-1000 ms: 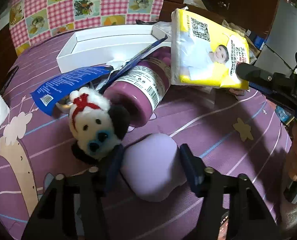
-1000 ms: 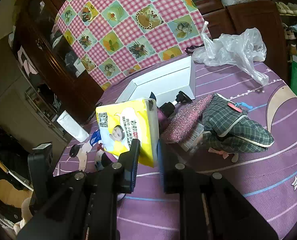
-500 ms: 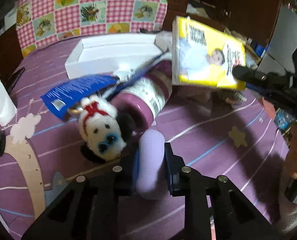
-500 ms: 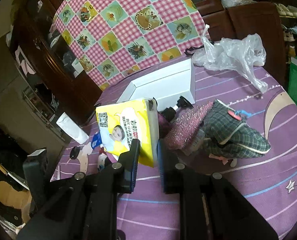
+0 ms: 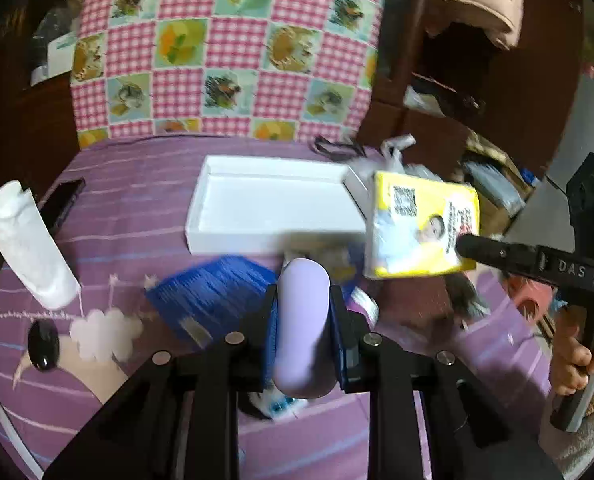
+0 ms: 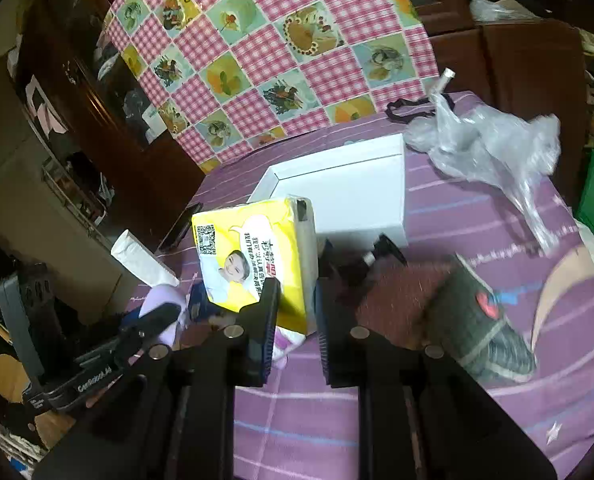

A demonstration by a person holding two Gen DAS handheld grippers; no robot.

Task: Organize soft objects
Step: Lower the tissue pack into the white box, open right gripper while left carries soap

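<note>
Left wrist: tool [image 5: 301, 322] pinches lilac cushion [image 5: 301, 328] — long axis pointing away.

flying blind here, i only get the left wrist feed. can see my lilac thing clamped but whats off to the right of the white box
Observer: A crumpled clear plastic bag lies on the purple cloth right of the white box. Your feed shows only a scrap of it.
Operator: and the yellow pack, does the right one really have it
Observer: Yes. The right gripper pinches the tissue pack at its lower corner, one finger on each face.
Operator: anything near that pack i cant see
Observer: A plaid fabric item with a red tag lies on the cloth, right of the right gripper.
</note>
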